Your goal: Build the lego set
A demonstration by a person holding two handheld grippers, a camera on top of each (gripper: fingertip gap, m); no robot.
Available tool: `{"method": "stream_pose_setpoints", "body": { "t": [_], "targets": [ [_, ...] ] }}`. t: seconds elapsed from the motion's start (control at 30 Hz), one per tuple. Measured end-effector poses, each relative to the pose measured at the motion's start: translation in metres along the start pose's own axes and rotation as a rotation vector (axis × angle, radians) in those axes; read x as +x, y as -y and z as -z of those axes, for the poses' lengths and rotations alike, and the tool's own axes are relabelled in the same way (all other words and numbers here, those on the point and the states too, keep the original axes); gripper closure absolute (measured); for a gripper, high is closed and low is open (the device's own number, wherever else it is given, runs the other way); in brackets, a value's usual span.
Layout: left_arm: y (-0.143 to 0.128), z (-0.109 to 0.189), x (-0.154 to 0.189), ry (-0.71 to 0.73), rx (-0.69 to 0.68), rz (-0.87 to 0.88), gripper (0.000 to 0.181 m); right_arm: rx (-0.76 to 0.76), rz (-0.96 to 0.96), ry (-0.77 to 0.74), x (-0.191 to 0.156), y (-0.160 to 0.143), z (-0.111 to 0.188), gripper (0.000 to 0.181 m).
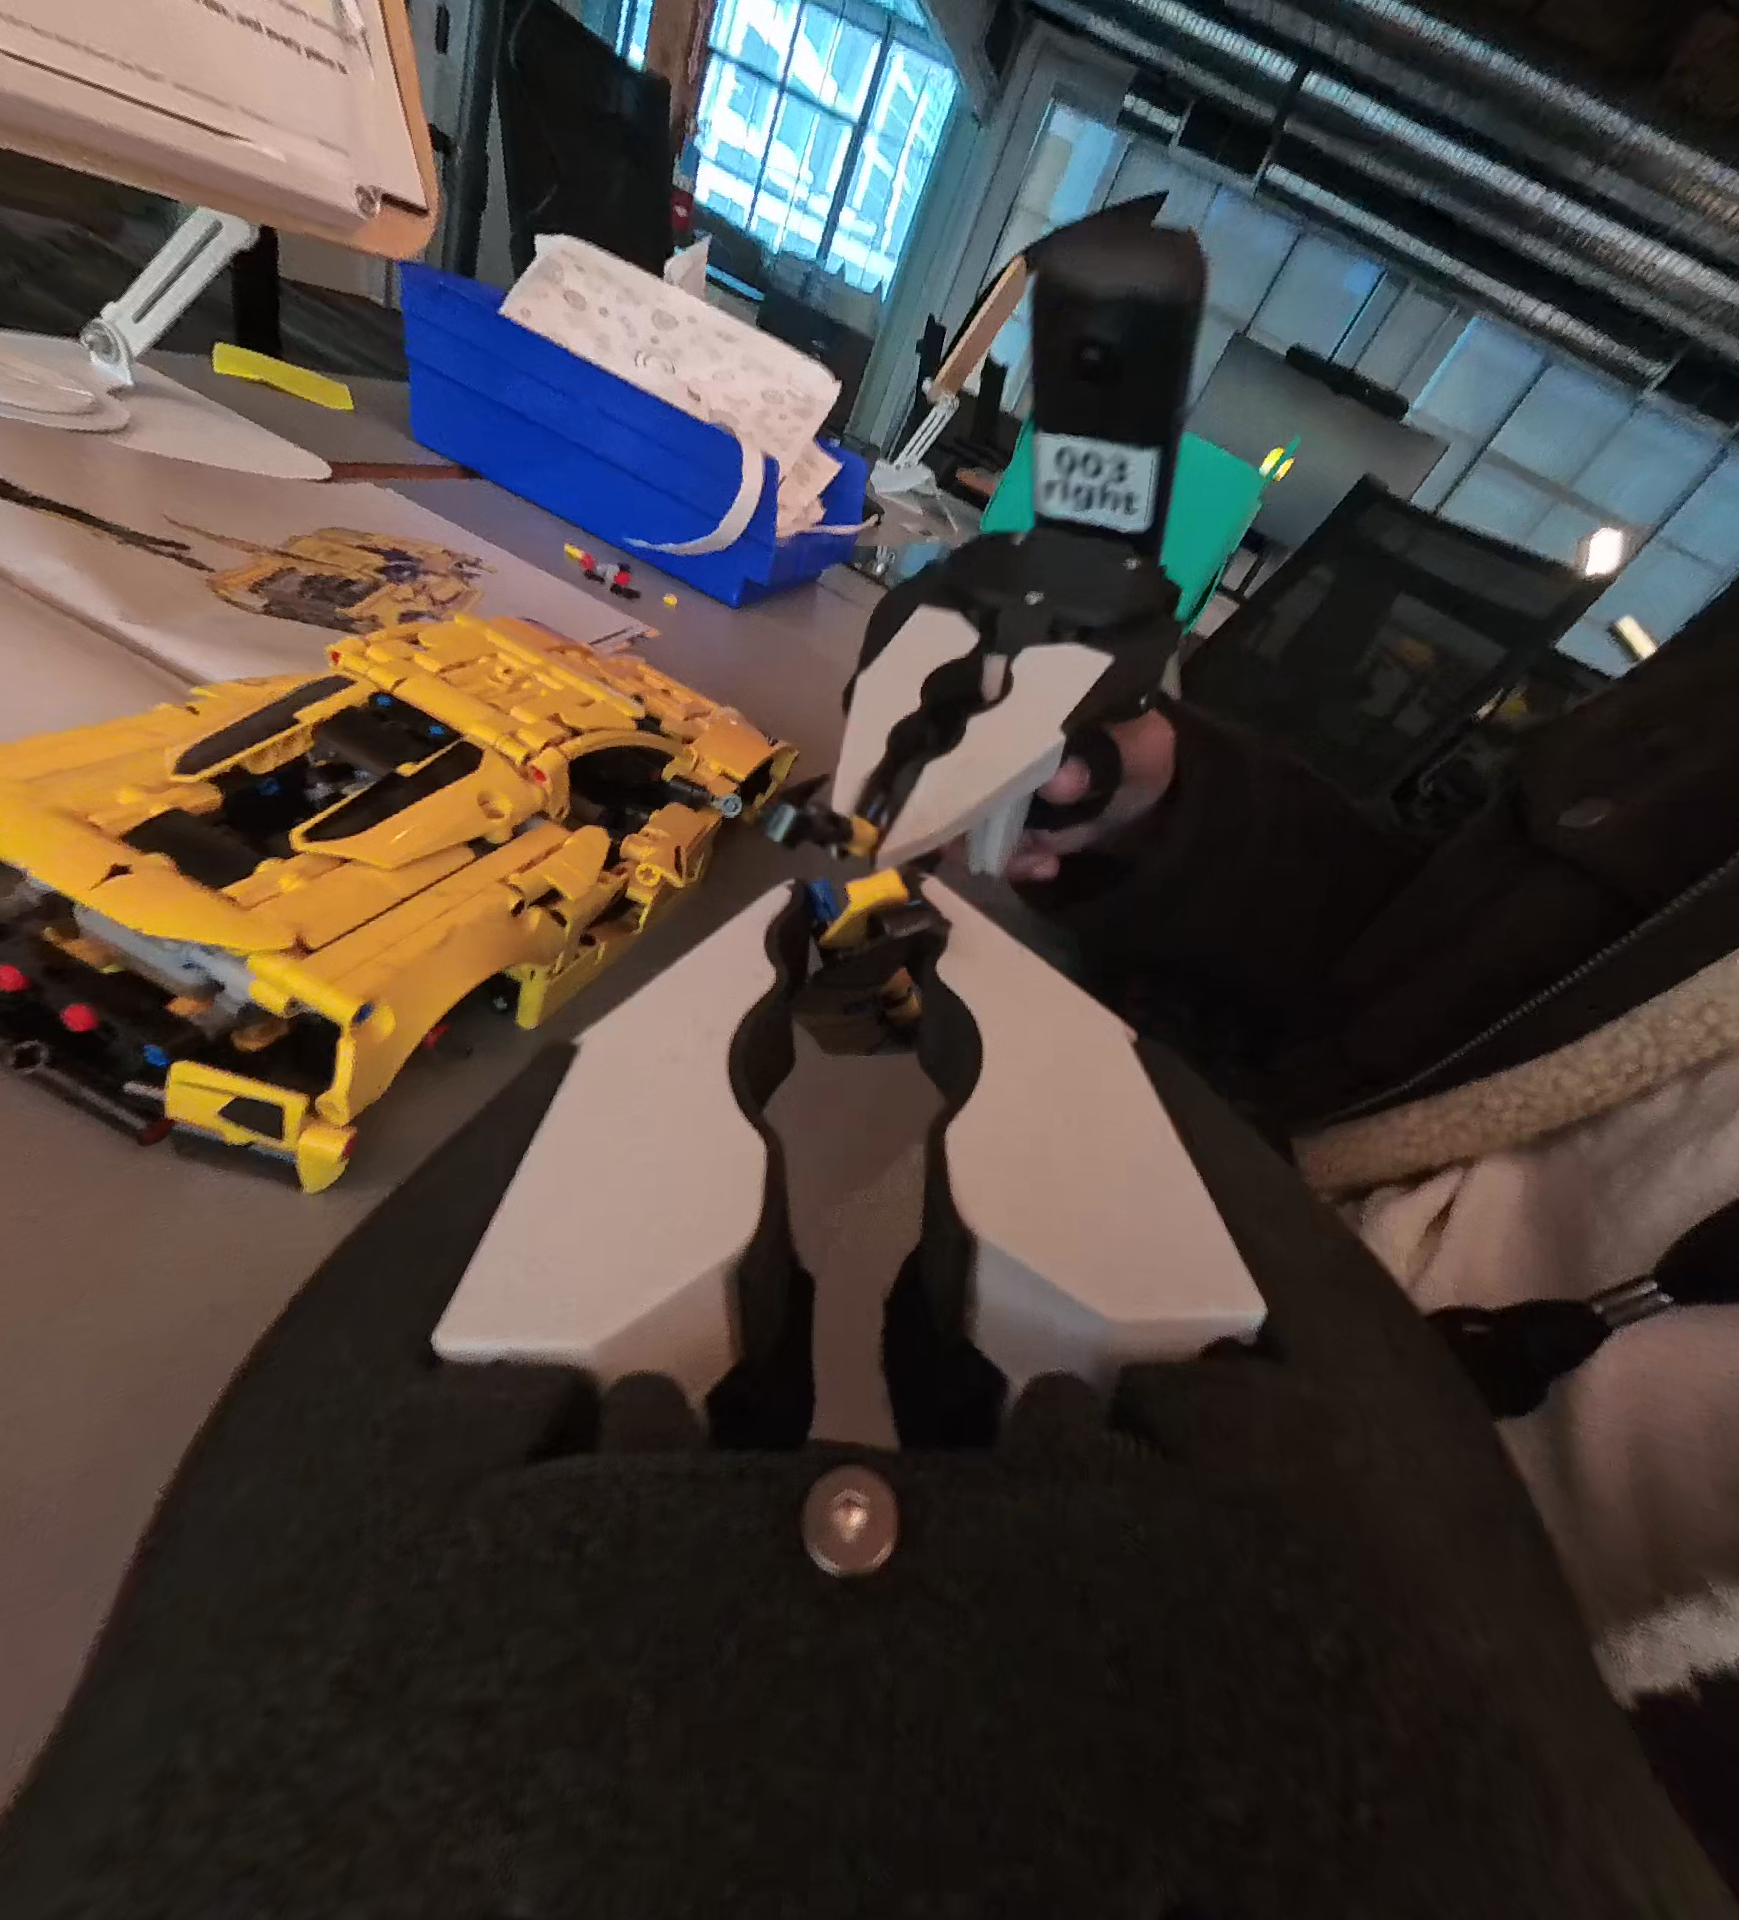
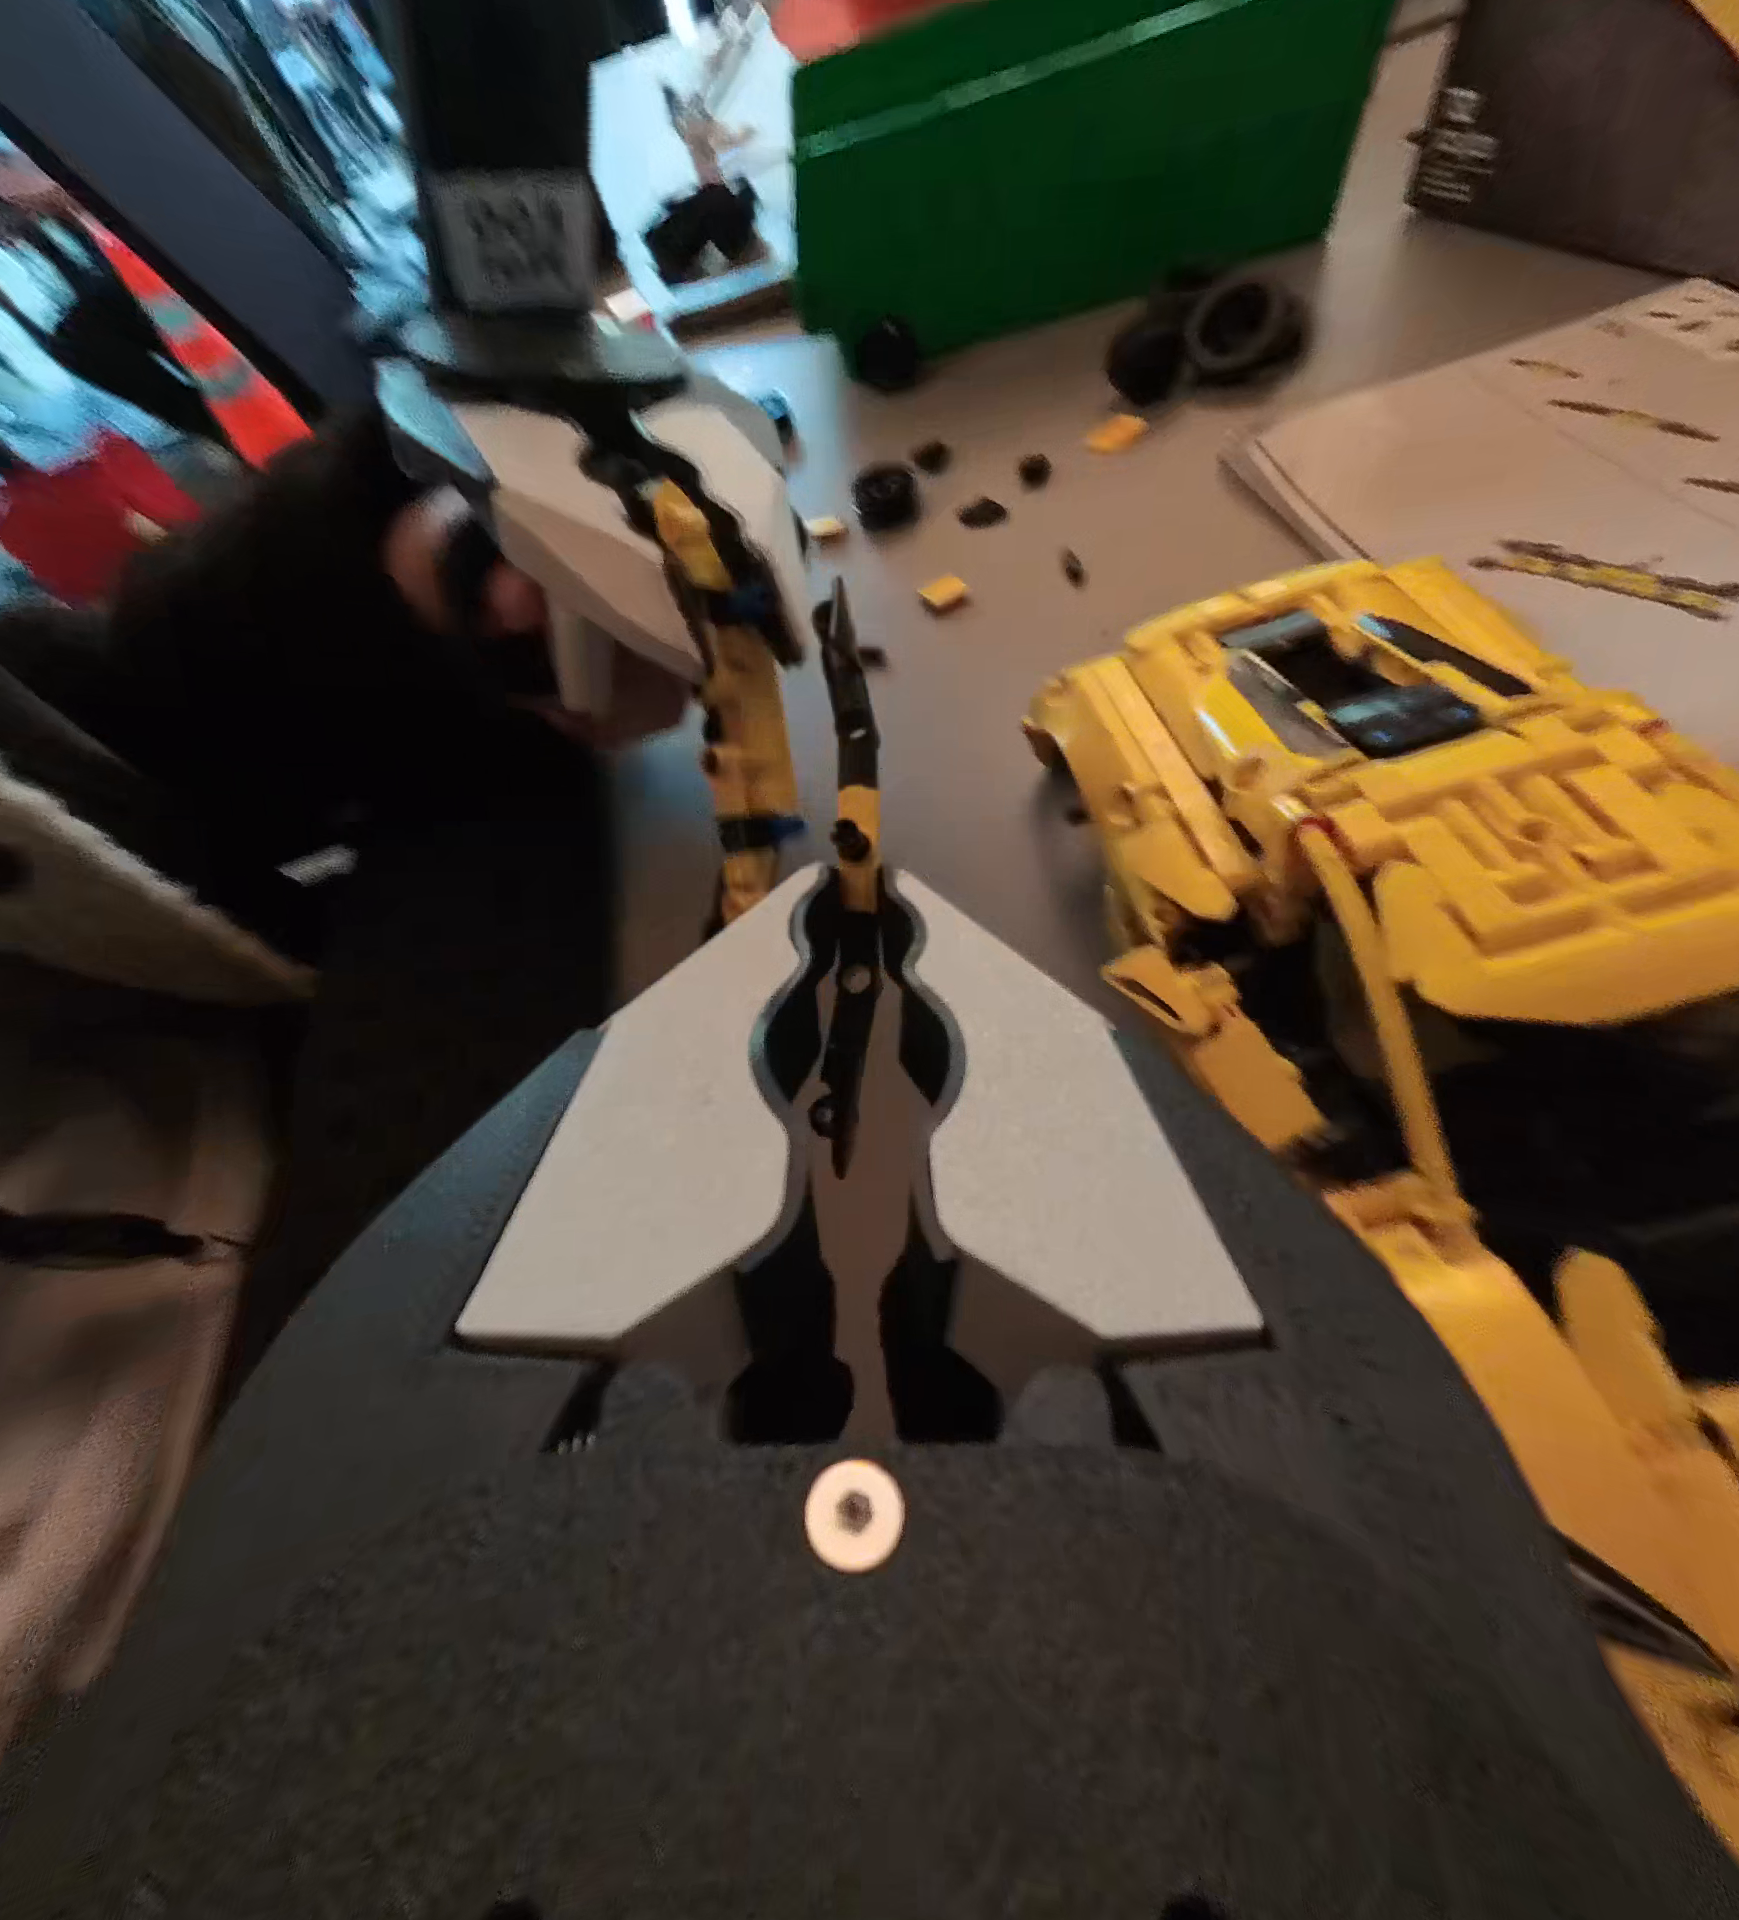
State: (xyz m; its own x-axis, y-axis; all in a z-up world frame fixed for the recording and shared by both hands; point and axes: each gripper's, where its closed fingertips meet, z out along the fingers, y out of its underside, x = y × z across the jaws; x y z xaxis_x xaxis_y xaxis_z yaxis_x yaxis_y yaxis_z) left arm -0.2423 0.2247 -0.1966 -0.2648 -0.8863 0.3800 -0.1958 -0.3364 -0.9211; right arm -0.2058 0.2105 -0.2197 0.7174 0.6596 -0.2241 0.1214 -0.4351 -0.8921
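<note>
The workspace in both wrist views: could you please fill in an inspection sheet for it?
Surface: grey table, partly bare.
Job's things: yellow car resting on the table; manual open beside it; a small yellow-black assembly and a thin black-yellow piece held in the air.
Clutter: loose parts, tyres, blue bin, green bin.
Grippers: left gripper shut on the assembly; right gripper shut on the piece.
Cables: nothing seen.
Surroundings: windows, stand-mounted board.
</note>
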Motion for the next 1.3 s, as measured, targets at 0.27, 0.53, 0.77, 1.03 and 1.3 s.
{"method": "stream_pose_setpoints", "body": {
  "t": [0.27,0.53,0.77,1.03,1.3],
  "targets": [
    [-0.016,-0.003,-0.01,0.052,-0.082,-0.029,0.164,-0.456,0.254,-0.213,0.028,-0.085,-0.002,0.173],
    [-0.009,-0.001,0.0,-0.004,-0.043,-0.016,0.164,-0.381,0.153,-0.153,0.023,-0.06,-0.002,0.16],
    [-0.016,-0.005,0.021,-0.108,-0.081,-0.042,0.164,-0.471,0.114,-0.126,0.029,-0.074,-0.022,0.162],
    [-0.033,-0.013,0.024,-0.143,-0.204,-0.045,0.164,-0.249,0.004,0.01,0.006,-0.037,-0.022,0.174],
    [-0.066,-0.019,0.015,-0.219,-0.663,-0.052,0.163,-0.163,-0.07,-0.029,0.011,-0.035,-0.008,0.174]
  ]
}}
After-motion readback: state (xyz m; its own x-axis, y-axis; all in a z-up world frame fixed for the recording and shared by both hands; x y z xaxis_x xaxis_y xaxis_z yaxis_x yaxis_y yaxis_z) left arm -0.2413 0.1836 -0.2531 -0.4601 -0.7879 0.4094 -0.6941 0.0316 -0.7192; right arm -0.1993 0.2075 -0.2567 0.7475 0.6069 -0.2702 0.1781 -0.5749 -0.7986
